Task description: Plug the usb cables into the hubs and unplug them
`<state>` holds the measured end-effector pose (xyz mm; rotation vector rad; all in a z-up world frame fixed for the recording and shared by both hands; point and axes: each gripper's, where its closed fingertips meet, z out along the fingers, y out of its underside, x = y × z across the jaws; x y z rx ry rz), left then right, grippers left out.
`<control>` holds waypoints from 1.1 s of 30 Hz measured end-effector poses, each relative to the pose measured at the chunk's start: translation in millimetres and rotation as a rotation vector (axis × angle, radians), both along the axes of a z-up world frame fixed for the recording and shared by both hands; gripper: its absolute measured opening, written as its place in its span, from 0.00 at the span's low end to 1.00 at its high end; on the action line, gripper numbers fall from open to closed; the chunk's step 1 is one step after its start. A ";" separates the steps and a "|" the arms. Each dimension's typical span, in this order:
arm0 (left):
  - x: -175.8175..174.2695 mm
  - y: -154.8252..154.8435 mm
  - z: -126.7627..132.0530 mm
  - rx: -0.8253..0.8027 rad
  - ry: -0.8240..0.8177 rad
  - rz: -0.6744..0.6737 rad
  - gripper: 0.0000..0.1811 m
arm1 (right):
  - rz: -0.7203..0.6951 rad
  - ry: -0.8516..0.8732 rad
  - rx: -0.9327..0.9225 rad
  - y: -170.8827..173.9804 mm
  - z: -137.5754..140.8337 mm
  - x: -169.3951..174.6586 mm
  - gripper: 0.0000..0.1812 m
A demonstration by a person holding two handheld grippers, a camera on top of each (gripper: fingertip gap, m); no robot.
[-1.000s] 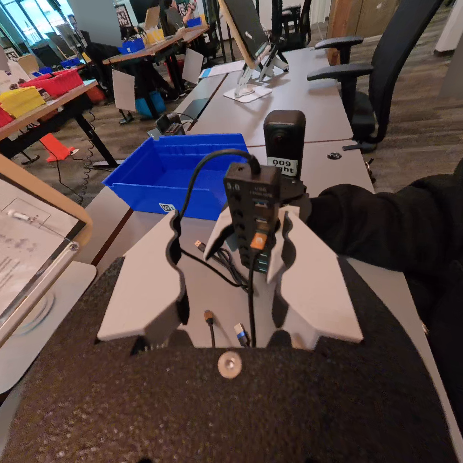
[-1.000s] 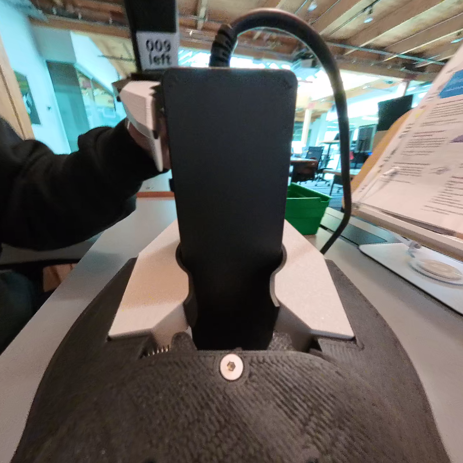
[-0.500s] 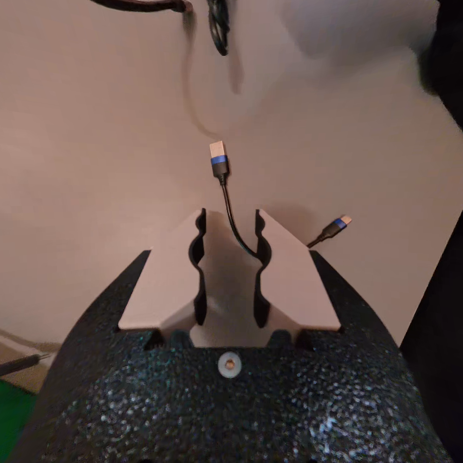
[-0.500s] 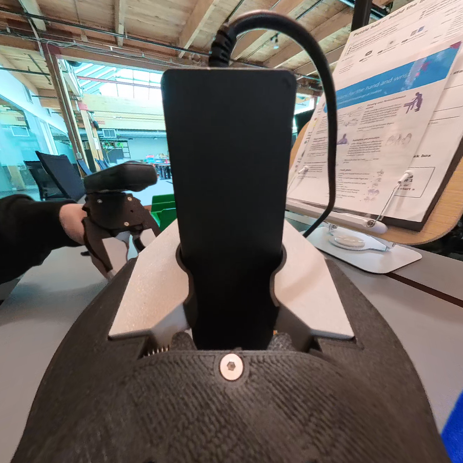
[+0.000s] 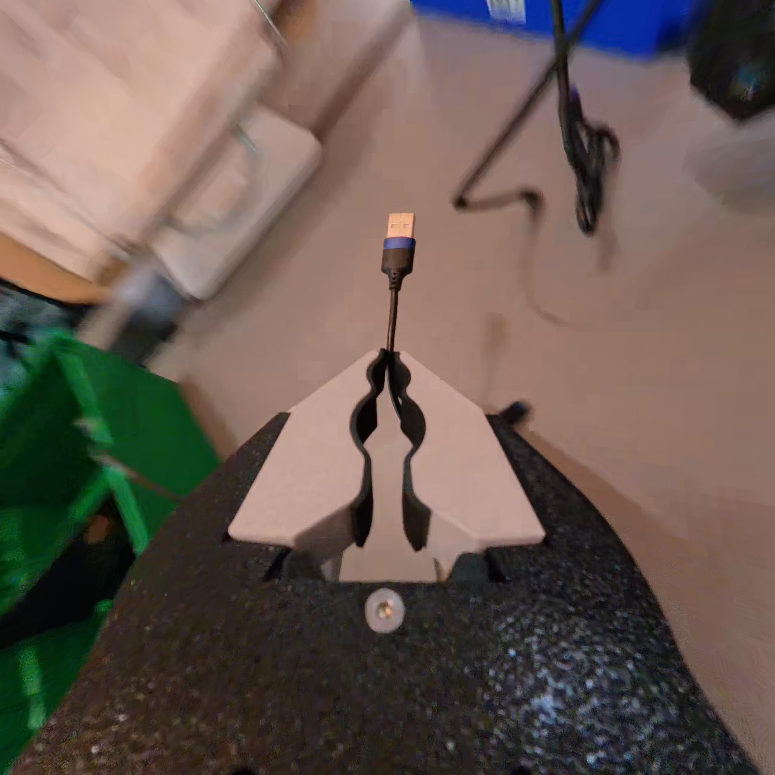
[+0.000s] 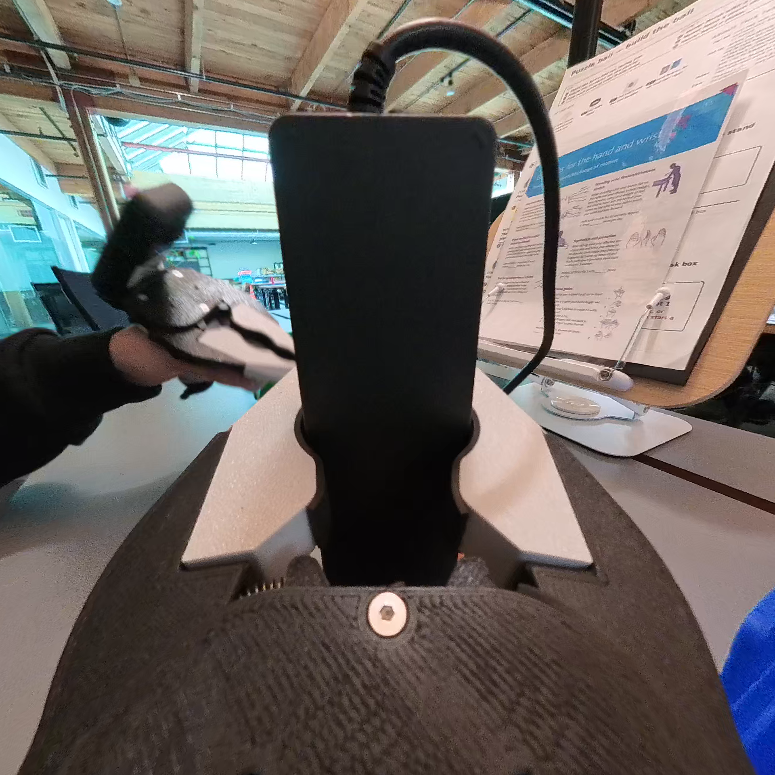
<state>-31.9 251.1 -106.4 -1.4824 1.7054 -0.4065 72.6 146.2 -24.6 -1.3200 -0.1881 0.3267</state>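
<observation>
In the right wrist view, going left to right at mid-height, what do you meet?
Person's black sleeve → left gripper → black hub, clamped upright in the right gripper → hub's cable → instruction sheet on a wooden stand.

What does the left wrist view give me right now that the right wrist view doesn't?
Only the left wrist view shows the USB plug with its blue collar, its thin cable pinched at the tips of the left gripper, and a green bin.

Only the right wrist view shows the black hub upright in the right gripper and a document stand.

Both show the grey table and the left gripper; the plug is hidden behind the hub in the right view.
</observation>
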 end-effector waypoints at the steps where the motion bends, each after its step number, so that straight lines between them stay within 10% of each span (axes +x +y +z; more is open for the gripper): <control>1: 2.9 4.3 25.7 0.079 -0.092 -0.004 0.00 | 0.001 0.006 0.001 -0.3 0.3 1.0 0.36; 4: 6.4 -13.2 63.4 0.337 -0.189 -0.153 0.00 | -0.009 0.019 0.012 -2.0 2.7 4.8 0.35; 12: -8.8 -78.7 -26.2 0.567 0.003 -0.505 0.00 | -0.019 0.049 0.035 -5.7 5.4 12.1 0.36; 22: -17.2 -29.1 54.1 1.122 -0.242 -0.169 0.00 | -0.008 0.036 0.034 -5.4 4.9 9.0 0.36; 33: -44.2 -116.3 -50.0 0.594 -0.076 -0.557 0.07 | 0.010 0.025 0.028 -4.6 3.4 4.7 0.36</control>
